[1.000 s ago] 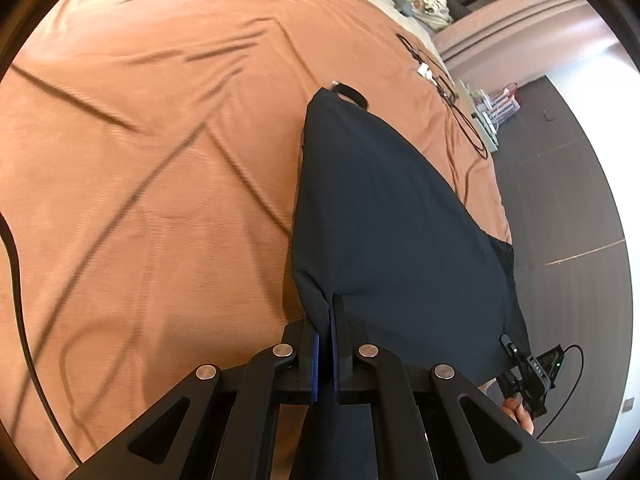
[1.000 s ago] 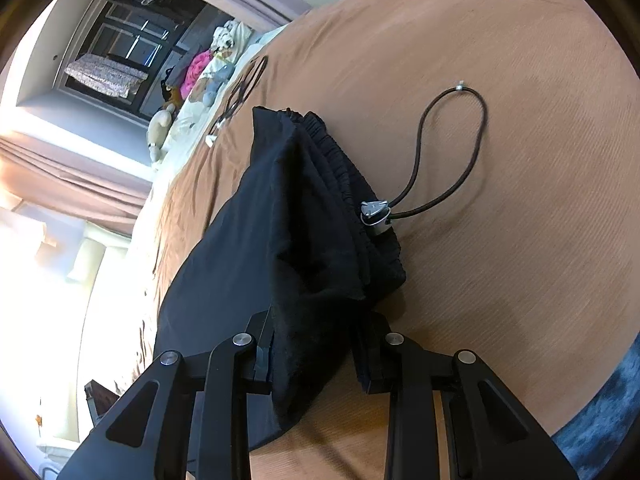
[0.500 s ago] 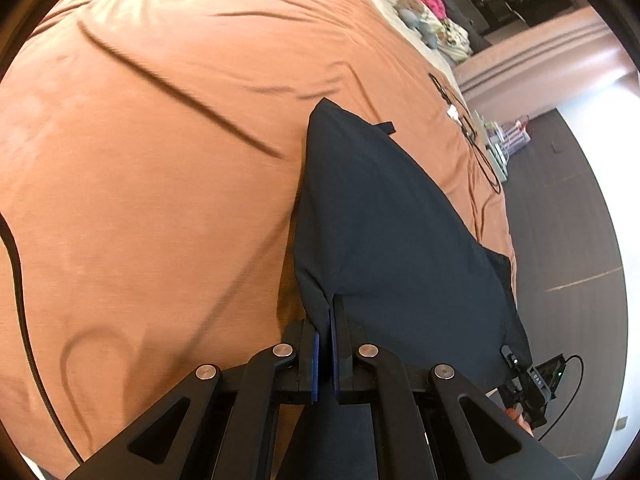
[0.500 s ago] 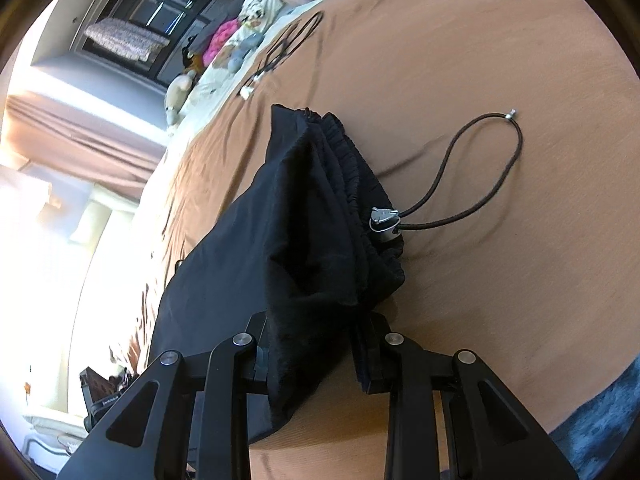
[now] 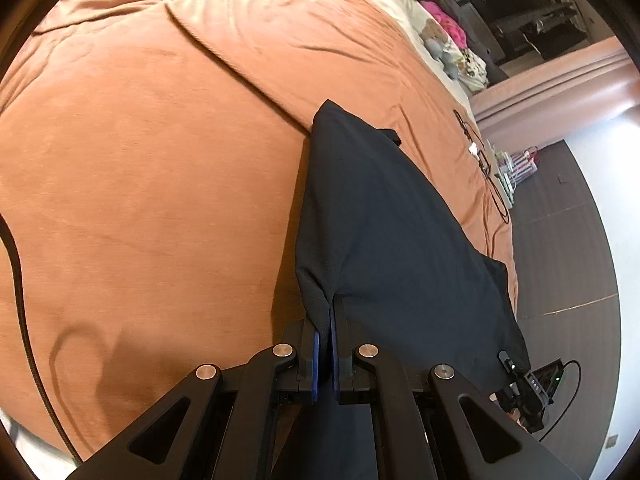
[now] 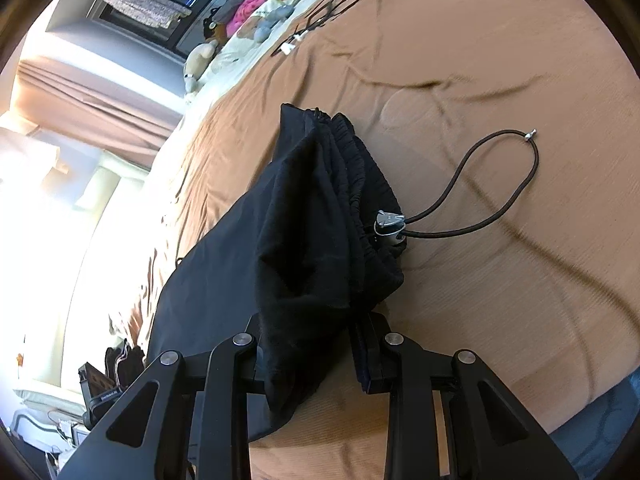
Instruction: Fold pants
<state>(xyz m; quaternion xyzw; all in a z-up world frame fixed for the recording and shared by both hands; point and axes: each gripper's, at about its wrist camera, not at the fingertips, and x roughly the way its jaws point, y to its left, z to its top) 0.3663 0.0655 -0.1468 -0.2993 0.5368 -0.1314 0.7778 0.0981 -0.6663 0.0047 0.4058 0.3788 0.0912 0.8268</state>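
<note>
A rust-brown bedspread (image 5: 160, 200) covers the wide bed, creased in long ridges. On it lie the dark navy-black pants (image 5: 384, 232), stretched in a smooth, taut sheet that tapers toward the far corner in the left wrist view. In the right wrist view the pants (image 6: 312, 232) bunch into thick folds at the gathered elastic waistband (image 6: 360, 168). A black drawstring cord (image 6: 500, 188) loops out across the bedspread from a silver toggle (image 6: 388, 224) at the waistband. The left gripper (image 5: 330, 344) pinches a thin edge of the cloth, jaws nearly together. The right gripper (image 6: 308, 344) clamps the thick bunch, jaws partly apart.
</note>
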